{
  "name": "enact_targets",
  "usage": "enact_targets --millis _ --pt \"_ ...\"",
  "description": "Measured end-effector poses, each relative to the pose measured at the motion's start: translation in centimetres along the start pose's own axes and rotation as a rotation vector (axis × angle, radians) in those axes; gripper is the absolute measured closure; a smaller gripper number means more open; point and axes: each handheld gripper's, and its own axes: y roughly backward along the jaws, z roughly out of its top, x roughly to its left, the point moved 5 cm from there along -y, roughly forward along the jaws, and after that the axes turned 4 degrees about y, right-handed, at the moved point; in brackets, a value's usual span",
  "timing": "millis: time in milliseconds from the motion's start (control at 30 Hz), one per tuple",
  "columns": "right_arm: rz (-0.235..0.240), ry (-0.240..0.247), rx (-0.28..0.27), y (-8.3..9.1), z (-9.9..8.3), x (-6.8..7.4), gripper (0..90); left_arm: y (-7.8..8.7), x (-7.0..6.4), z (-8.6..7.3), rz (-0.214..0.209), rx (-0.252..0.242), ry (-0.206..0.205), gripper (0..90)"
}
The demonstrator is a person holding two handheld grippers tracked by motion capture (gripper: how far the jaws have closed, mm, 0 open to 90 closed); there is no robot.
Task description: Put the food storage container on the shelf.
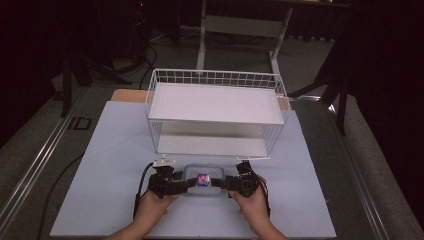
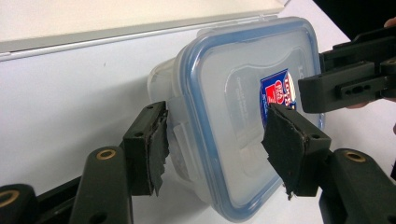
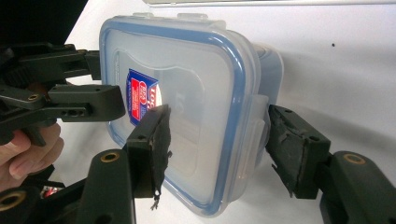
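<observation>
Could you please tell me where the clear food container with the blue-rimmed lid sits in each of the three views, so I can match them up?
High view: the container lies low and centre on the table, between the two grippers.
Left gripper view: it takes up the centre and right, tilted.
Right gripper view: it takes up the centre and left.
Shared landmark: the red and blue label on its lid.

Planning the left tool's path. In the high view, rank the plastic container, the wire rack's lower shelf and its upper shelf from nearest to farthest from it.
From the left tool:
1. Plastic container, right beside it.
2. Lower shelf, just beyond.
3. Upper shelf, above and farther back.
</observation>
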Motion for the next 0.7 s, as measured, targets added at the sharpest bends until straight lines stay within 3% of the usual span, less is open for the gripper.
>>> enact_targets --millis 133,367,467,700 --pt "-0.006 0.008 -0.016 0.0 0.0 0.2 40.7 0.2 -0.3 -0.1 0.022 0.001 0.002 42.5" --pt "-0.034 0.017 -0.024 0.2 0.3 0.2 39.3 -0.2 -0.6 0.4 0.024 -0.01 0.02 42.7" --pt "-0.034 0.015 -0.033 0.5 0.5 -0.1 39.2 -0.3 -0.8 0.9 0.024 -0.016 0.007 42.8" --pt "-0.057 0.032 -0.11 2.1 2.7 -0.6 39.0 -0.8 -1.6 4.2 0.02 -0.074 -0.049 42.8"
